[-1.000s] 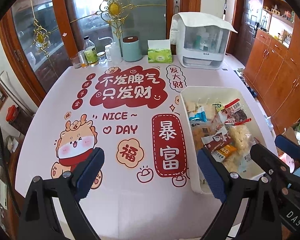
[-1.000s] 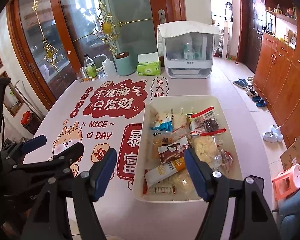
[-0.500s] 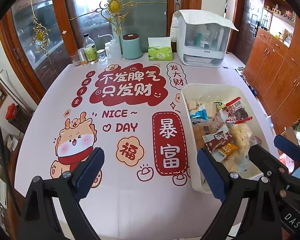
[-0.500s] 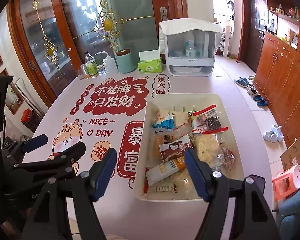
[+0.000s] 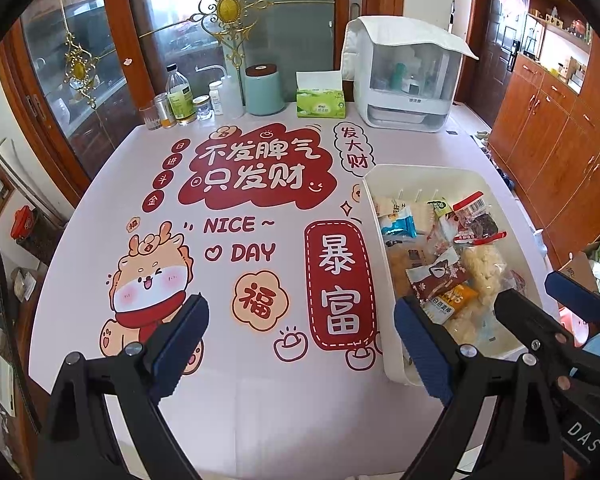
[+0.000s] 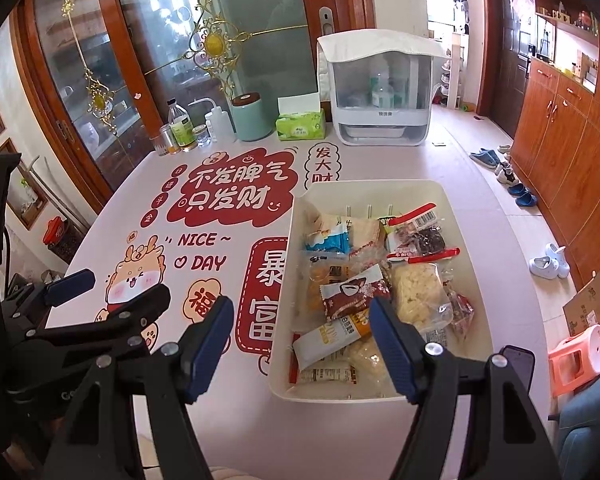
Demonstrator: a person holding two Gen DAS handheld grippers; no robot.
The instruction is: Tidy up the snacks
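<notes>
A white bin [image 6: 466, 236] [image 5: 376, 216] sits on the right half of the table, filled with several wrapped snacks: a brown packet [image 6: 354, 294] [image 5: 436, 276], a blue packet [image 6: 328, 240], a pale rice-cake bag [image 6: 418, 294] and a red-labelled dark packet [image 6: 424, 236]. My right gripper [image 6: 302, 338] hangs open above the bin's near left corner, holding nothing. My left gripper [image 5: 300, 340] is open over the printed tablecloth to the left of the bin, also holding nothing. Each gripper shows at the edge of the other's view.
At the table's far edge stand a white lidded appliance [image 5: 408, 84], a green tissue box [image 5: 321, 104], a teal canister [image 5: 264, 90] and several bottles and jars [image 5: 180, 98]. Wooden cabinets [image 6: 560, 128] line the right wall; shoes and a pink stool [image 6: 576, 354] lie on the floor.
Both views have shifted very slightly; the table looks a touch lower in the frames. Both grippers keep the same opening and hold nothing.
</notes>
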